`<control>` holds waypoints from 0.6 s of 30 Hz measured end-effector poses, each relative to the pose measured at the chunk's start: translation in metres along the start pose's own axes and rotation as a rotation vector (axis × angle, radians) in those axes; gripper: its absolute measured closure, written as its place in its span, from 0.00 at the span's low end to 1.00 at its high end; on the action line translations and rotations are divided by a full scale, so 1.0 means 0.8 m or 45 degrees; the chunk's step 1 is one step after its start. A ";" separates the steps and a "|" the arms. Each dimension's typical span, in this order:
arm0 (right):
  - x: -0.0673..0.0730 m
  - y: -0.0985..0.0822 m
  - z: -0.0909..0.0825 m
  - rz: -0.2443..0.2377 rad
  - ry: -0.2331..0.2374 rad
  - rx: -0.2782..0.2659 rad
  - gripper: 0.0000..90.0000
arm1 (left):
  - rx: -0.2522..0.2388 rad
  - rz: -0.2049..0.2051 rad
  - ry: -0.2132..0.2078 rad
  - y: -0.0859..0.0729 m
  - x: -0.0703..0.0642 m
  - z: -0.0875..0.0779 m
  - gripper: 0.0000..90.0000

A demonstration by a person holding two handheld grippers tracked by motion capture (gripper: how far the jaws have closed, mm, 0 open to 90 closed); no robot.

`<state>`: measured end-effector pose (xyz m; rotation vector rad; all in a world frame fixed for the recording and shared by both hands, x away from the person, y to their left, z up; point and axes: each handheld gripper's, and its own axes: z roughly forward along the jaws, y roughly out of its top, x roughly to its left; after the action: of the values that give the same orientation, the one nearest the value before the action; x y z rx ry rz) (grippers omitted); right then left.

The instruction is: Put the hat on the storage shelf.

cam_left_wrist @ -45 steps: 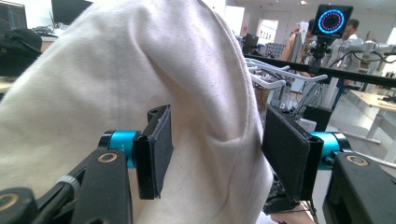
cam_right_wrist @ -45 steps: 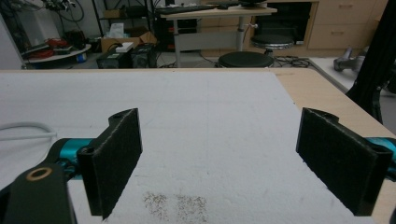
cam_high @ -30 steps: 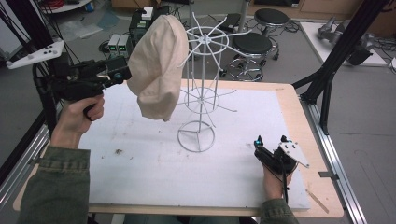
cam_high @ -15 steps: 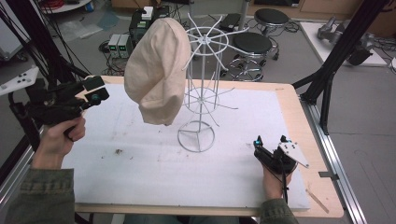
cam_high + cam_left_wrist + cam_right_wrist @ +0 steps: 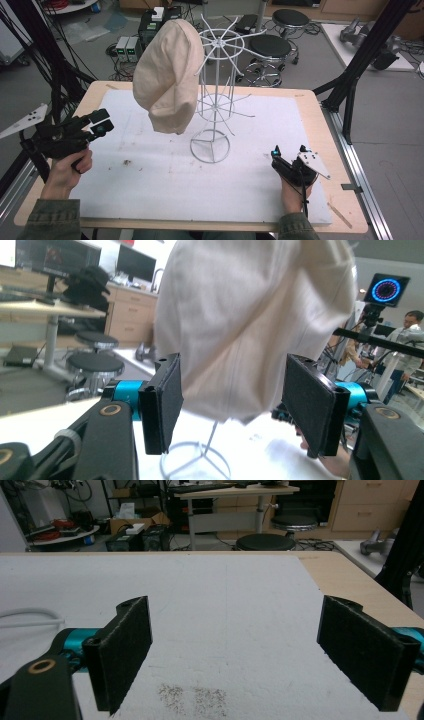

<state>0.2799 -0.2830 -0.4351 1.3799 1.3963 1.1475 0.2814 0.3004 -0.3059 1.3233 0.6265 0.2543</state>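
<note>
Your left gripper [image 5: 100,121] has pulled back to frame left, jaws apart, empty. Beige cap [image 5: 167,75] hangs on wire hat stand [image 5: 216,100], upper centre; hanging looks done. Right gripper [image 5: 288,156] open, idle lower right.

A wooden table [image 5: 320,107] is standing in a workshop, its pale plywood edge showing all around. A large white board [image 5: 260,125] is lying flat on it, covering most of the top and leaving a wood border at the sides. A white wire stand [image 5: 212,107] is resting near the middle of the board on a round ring base. Small dark specks [image 5: 125,162] are scattering across the board toward its left front part. In the right gripper view, a patch of brownish crumbs [image 5: 192,696] is lying on the white board close to the camera.
</note>
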 end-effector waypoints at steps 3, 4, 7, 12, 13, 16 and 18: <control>0.000 0.000 0.000 -0.001 0.001 0.000 0.15 | 0.008 -0.011 0.035 -0.013 0.004 -0.006 0.46; 0.000 0.000 0.000 -0.001 0.002 0.000 0.15 | 0.006 -0.010 0.052 -0.017 0.006 -0.008 0.46; 0.001 0.000 0.000 0.003 0.003 -0.003 0.15 | -0.016 -0.019 0.072 -0.023 0.010 -0.014 0.46; 0.000 0.000 -0.001 -0.006 0.002 -0.006 0.15 | -0.008 -0.013 0.126 -0.037 0.014 -0.024 0.47; 0.000 0.000 -0.001 -0.006 0.003 -0.007 0.15 | -0.004 -0.013 0.138 -0.040 0.015 -0.027 0.47; 0.001 0.000 -0.001 0.000 0.005 -0.006 0.15 | -0.052 -0.019 0.185 -0.049 0.018 -0.037 0.47; 0.002 0.000 -0.002 0.001 0.002 -0.004 0.15 | -0.078 -0.025 0.216 -0.055 0.021 -0.045 0.47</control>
<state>0.2785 -0.2817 -0.4346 1.3775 1.3945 1.1514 0.2674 0.3281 -0.3566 1.2446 0.7683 0.3701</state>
